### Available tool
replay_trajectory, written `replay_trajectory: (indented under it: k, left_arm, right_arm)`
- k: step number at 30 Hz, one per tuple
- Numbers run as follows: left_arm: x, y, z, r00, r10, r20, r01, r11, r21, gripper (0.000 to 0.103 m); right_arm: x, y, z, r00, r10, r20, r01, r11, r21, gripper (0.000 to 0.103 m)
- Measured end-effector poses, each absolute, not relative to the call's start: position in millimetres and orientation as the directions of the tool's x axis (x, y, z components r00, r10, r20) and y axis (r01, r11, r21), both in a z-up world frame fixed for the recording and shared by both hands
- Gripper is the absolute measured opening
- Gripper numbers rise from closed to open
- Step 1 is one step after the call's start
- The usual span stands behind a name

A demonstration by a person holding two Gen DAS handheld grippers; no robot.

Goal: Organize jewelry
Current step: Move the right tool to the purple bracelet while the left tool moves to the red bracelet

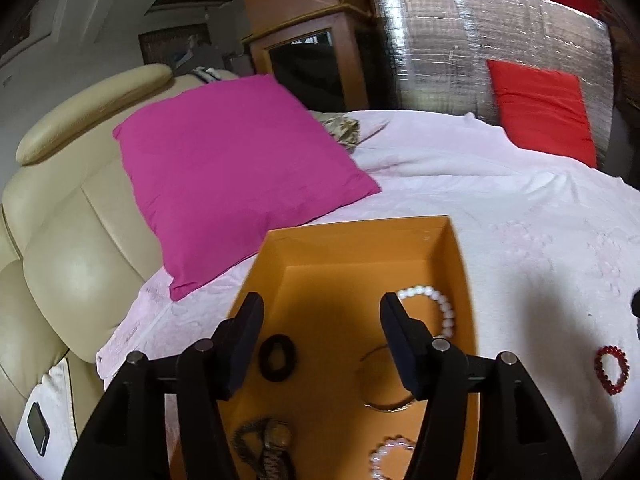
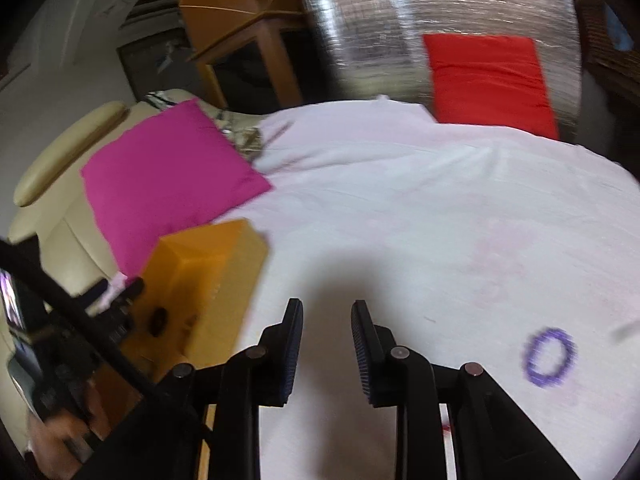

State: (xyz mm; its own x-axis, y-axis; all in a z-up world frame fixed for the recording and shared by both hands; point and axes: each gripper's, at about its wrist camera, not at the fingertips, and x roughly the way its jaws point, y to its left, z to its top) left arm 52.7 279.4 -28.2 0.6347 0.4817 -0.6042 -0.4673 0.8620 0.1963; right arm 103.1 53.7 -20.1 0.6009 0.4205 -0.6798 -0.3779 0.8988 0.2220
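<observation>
An open orange box [image 1: 460, 264] sits on the white bedcover. Inside lie a white pearl bracelet [image 1: 444, 304], a black hair tie [image 1: 277, 357], a thin gold bangle [image 1: 380, 402], a pale bead bracelet [image 1: 384, 456] and a brown watch [image 1: 276, 436]. My left gripper [image 1: 322, 314] is open and empty above the box. A red bead bracelet [image 1: 612, 369] lies on the cover right of the box. In the right wrist view the box [image 2: 212, 264] is at the left and a purple bracelet [image 2: 550, 356] lies to the right. My right gripper [image 2: 326, 316] is open and empty over bare cover.
A magenta pillow [image 1: 236, 168] leans behind the box, against a cream leather headboard [image 1: 68, 240]. A red cushion [image 1: 544, 108] and a silver foil panel [image 1: 460, 40] stand at the back. A phone [image 1: 38, 428] lies at the far left. The white cover [image 2: 400, 200] stretches wide.
</observation>
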Motion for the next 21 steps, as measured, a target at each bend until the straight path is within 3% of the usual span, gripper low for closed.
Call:
replay_trajectory:
  k: [8,21]
  left_arm:
    - [62,228,-24,0.664,0.466,-0.584,-0.405,0.881,0.243,0.063]
    - [77,139,-34,0.723,0.387,-0.572,-0.233,0.916,0.325,0.063]
  right_arm:
    - [85,-37,-30,0.642,0.315,-0.699,-0.256,0.947,0.193,0.028]
    - [75,-135,-50,0.647,0.267,-0.714,-0.08,0.955,0.284,0.028]
